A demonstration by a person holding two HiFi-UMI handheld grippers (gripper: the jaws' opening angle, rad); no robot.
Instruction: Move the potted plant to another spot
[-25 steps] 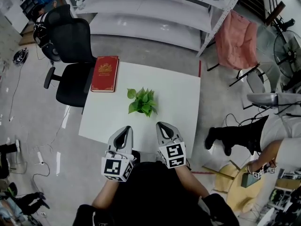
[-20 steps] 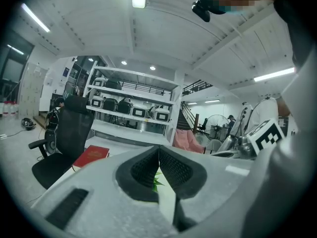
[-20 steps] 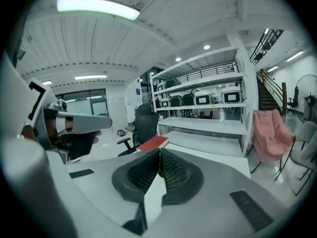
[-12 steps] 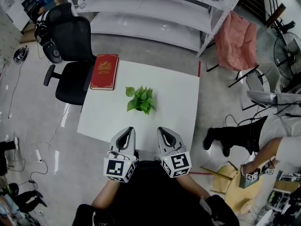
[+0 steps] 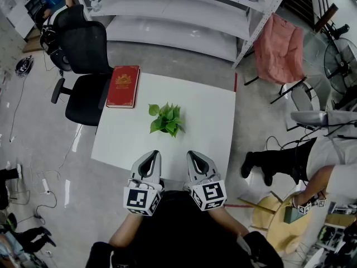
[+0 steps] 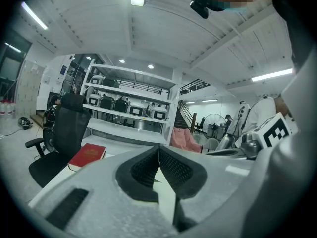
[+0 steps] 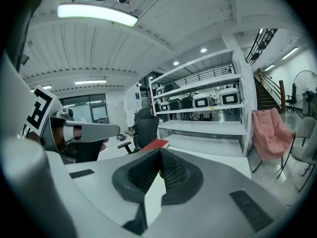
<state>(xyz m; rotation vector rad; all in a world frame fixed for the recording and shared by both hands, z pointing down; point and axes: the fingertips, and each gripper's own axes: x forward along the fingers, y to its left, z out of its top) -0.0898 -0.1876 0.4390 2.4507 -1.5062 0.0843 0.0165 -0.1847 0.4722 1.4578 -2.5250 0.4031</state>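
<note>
A small green potted plant (image 5: pixel 165 119) stands near the middle of the white table (image 5: pixel 212 121); its pot is hidden under the leaves. My left gripper (image 5: pixel 148 159) and right gripper (image 5: pixel 195 158) are side by side at the table's near edge, well short of the plant. Both are shut with nothing between the jaws. In the left gripper view the shut left gripper (image 6: pixel 159 151) fills the lower frame, with a sliver of green leaf just past the tips. The right gripper view shows the right gripper (image 7: pixel 160 154) likewise shut and empty.
A red book (image 5: pixel 124 86) lies at the table's far left corner. A black office chair (image 5: pixel 83 66) stands left of the table. Metal shelving (image 5: pixel 178 10) runs along the back. A chair draped in pink cloth (image 5: pixel 279 49) stands at back right. A person's legs (image 5: pixel 279 161) are at right.
Both grippers drew back slightly toward the near table edge over the last second. The plant has stayed in place on the table.
</note>
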